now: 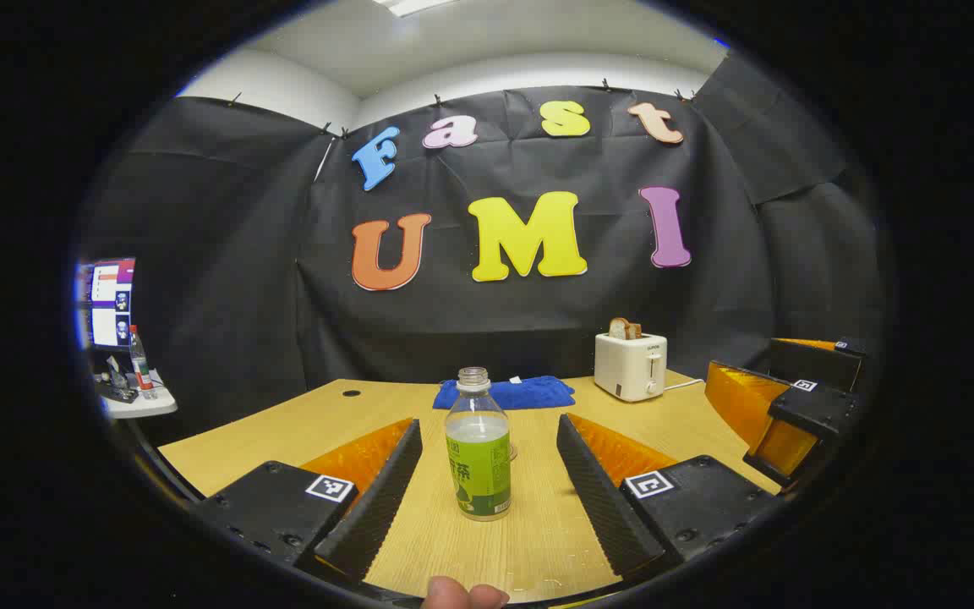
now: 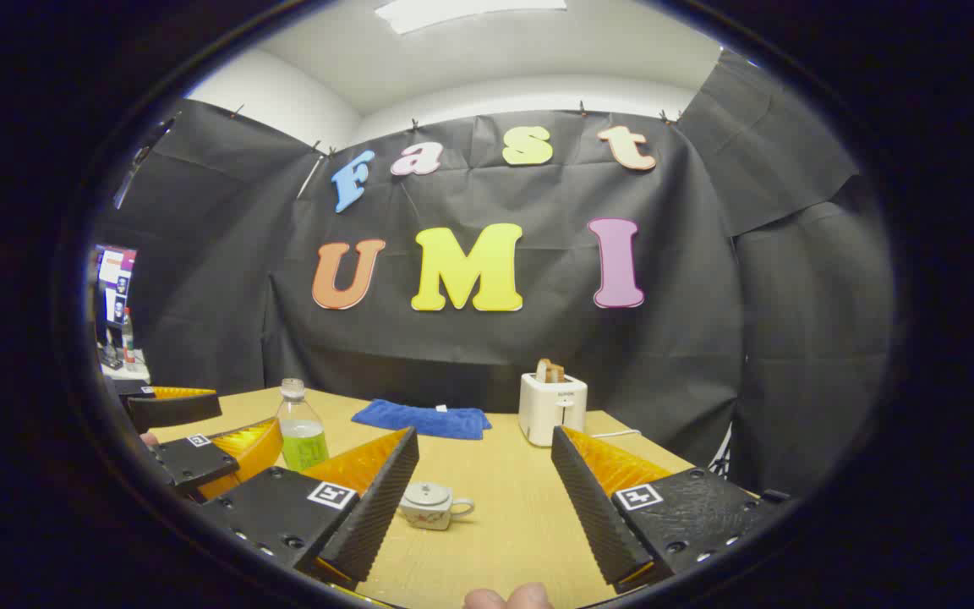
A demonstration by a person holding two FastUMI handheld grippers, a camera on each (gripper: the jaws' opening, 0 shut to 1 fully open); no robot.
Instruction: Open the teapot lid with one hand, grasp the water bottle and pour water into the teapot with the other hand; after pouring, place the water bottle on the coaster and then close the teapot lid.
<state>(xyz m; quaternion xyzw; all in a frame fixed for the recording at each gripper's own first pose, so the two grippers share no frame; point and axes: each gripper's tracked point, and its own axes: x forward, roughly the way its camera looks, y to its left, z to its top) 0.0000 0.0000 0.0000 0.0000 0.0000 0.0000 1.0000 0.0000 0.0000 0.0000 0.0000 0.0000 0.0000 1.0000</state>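
Teapot (image 2: 428,505): small, pale, lid on; stood on the table in the right gripper view, between that gripper's spread fingers, nearer the left one, handle toward the right.
Water bottle (image 1: 478,446): clear, uncapped, green label, greenish liquid in the lower part; stood upright on the table, between the left gripper's fingers without touching either. In the right gripper view it stood (image 2: 301,437) at the left, behind the other gripper.
Left gripper (image 1: 487,482): released, fingers wide apart either side of the bottle; a fingertip of the holding hand showed at the bottom edge.
Right gripper (image 2: 480,499): released, fingers wide apart, grasping nothing; seen also at the right edge of the left gripper view (image 1: 779,419).
Table (image 1: 538,541): light wood top.
Blue cloth (image 1: 506,393): lay flat toward the back of the table, behind the bottle.
Toaster (image 1: 631,365): white, bread in its slot, right of the cloth, near the wall.
Side table (image 1: 136,397): far left, carried a screen and small items.
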